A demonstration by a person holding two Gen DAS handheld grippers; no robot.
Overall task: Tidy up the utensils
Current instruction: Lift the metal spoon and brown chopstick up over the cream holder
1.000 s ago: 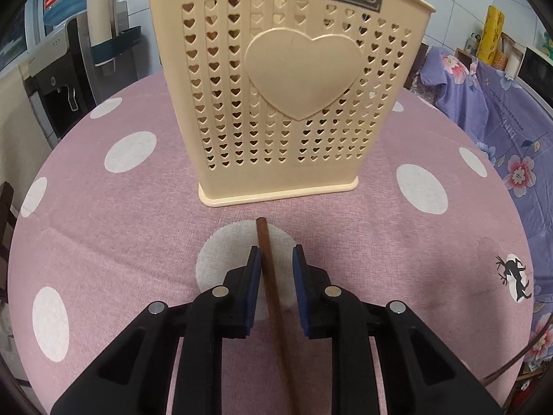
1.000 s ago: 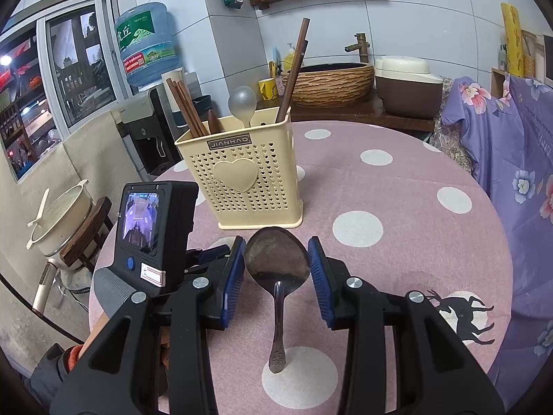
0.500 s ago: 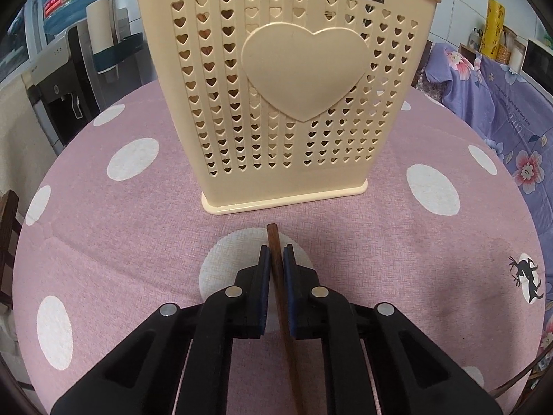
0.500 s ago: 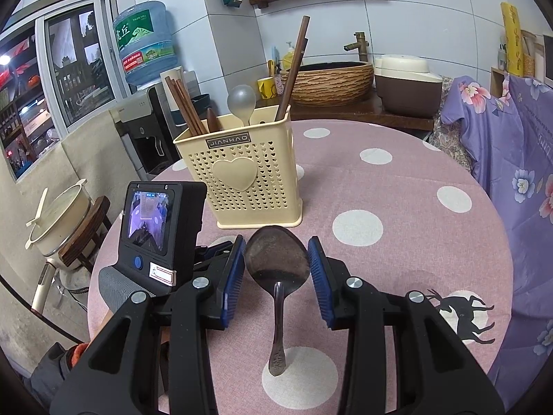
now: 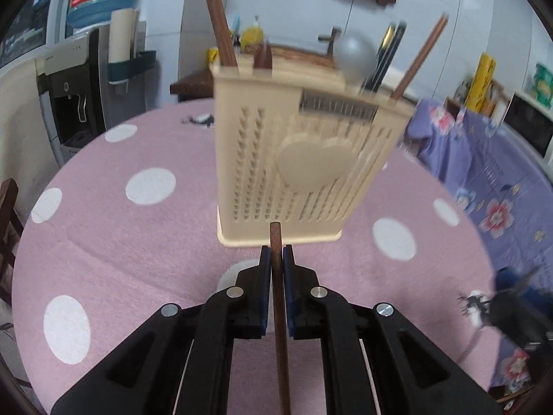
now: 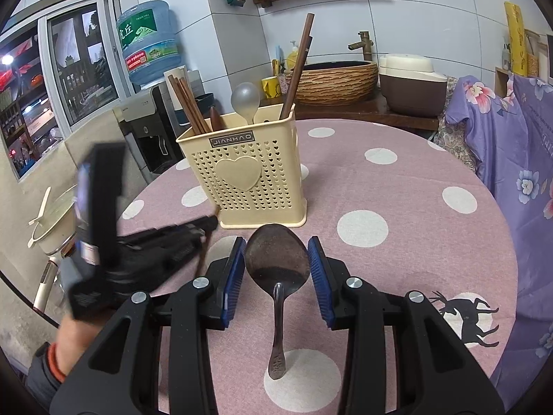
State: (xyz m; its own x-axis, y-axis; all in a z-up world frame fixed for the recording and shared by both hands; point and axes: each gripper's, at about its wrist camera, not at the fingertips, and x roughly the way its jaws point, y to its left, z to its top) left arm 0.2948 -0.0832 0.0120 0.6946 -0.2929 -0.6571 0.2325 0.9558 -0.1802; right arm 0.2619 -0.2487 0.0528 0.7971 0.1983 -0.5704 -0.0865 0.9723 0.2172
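Right wrist view shows your round surface (image 6: pixel 397 180) under its pink, white-dotted cloth, with a purple floral cover draped along the far right edge. Near the middle stands the cream utensil caddy (image 6: pixel 247 180), heart badge facing you, already stocked: a bundle of brown chopsticks (image 6: pixel 188 103) in its left compartment, a pale spoon (image 6: pixel 244 98) in the middle, and a tall single stick leaning out at the right. That sorting suggests each kind of utensil has its own slot.

Your right gripper (image 6: pixel 276 266) sits low over the cloth, jaws partly spread on either side of the dark metal spoon (image 6: pixel 276 263). The bowl lies between the blue pads, but whether they touch it cannot be told; the handle trails back toward you, flat on the cloth. It looks staged for a pick by the bowl, so the handle can drop into the caddy first.

Left wrist view shows your left gripper (image 5: pixel 276 269) clamped on a single brown chopstick (image 5: pixel 278 311), pads pinching it just behind the tip, which points at the caddy's base. The blurred background fits a lift off the cloth, likely toward the chopstick compartment.
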